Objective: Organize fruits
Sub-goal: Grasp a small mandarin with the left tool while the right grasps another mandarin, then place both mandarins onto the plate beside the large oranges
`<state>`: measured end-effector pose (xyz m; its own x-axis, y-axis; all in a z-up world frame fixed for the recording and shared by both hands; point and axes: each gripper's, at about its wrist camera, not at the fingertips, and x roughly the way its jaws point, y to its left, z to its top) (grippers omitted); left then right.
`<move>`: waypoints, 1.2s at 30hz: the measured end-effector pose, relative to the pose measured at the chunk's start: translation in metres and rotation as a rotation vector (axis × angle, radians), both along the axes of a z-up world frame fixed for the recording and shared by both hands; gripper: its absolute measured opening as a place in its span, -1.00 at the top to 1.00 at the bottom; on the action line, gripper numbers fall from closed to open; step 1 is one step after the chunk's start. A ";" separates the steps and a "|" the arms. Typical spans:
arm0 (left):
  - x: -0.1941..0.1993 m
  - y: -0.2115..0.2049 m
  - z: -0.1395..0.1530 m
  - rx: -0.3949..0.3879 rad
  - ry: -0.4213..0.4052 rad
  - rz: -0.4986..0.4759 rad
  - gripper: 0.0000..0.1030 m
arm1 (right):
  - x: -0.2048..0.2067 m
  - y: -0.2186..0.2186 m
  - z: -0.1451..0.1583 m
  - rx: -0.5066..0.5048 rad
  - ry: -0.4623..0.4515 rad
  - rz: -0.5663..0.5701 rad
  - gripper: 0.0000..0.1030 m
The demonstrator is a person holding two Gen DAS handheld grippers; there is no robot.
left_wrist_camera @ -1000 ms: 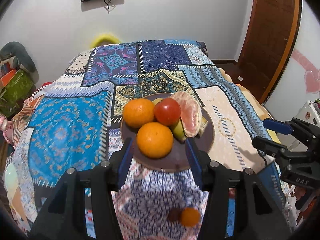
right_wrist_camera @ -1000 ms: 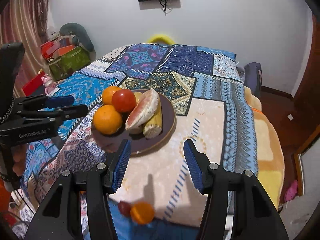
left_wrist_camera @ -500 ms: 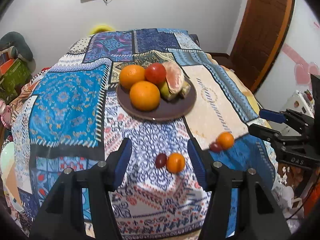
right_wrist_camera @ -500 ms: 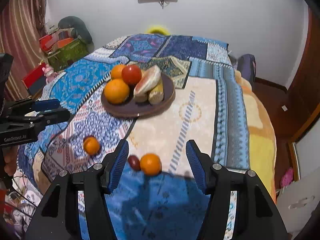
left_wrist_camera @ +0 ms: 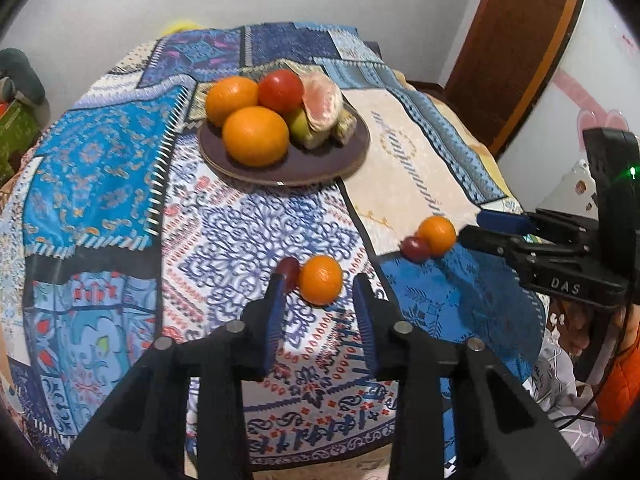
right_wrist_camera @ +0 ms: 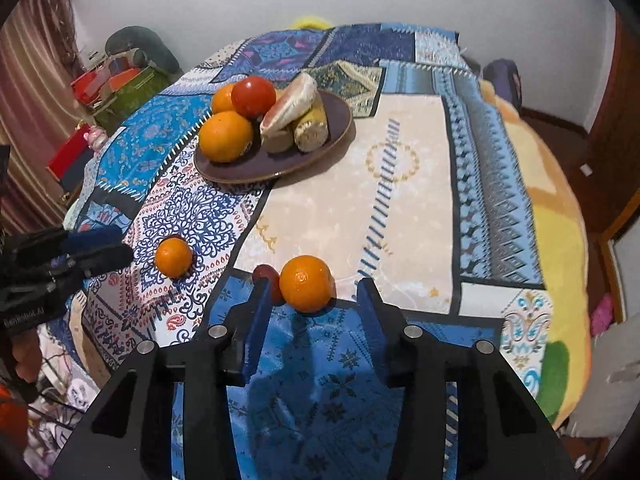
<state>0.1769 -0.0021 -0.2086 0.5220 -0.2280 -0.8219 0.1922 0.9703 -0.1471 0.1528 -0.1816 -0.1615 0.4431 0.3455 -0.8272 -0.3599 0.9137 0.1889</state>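
A brown plate [left_wrist_camera: 344, 160] [right_wrist_camera: 336, 136] on the patterned bedspread holds two oranges, a red tomato, a peeled pomelo piece and other fruit. A small orange [left_wrist_camera: 320, 279] [right_wrist_camera: 173, 257] with a dark red fruit [left_wrist_camera: 289, 270] beside it lies just ahead of my open left gripper [left_wrist_camera: 318, 292]. Another small orange [right_wrist_camera: 306, 283] [left_wrist_camera: 437, 235] with a dark red fruit [right_wrist_camera: 269, 278] lies between the tips of my open right gripper [right_wrist_camera: 312, 296]. Both grippers are empty.
The bed's near edge drops off just below both grippers. The right gripper's body [left_wrist_camera: 560, 252] shows at the right of the left wrist view. Boxes and clutter [right_wrist_camera: 116, 84] stand at the left. A wooden door [left_wrist_camera: 516, 48] is at the right.
Both grippers have pulled back from the plate and come down toward the near edge of the bed. Each now sits close behind a small orange and dark red fruit.
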 end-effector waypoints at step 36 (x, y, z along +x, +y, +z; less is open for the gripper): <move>0.019 -0.006 0.002 0.014 -0.035 0.032 0.53 | 0.018 0.011 -0.001 0.022 -0.008 0.013 0.45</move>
<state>0.1957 -0.0079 -0.2071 0.5574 -0.1994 -0.8059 0.1655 0.9779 -0.1275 0.1705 -0.1706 -0.1629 0.4450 0.3692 -0.8159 -0.3735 0.9046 0.2056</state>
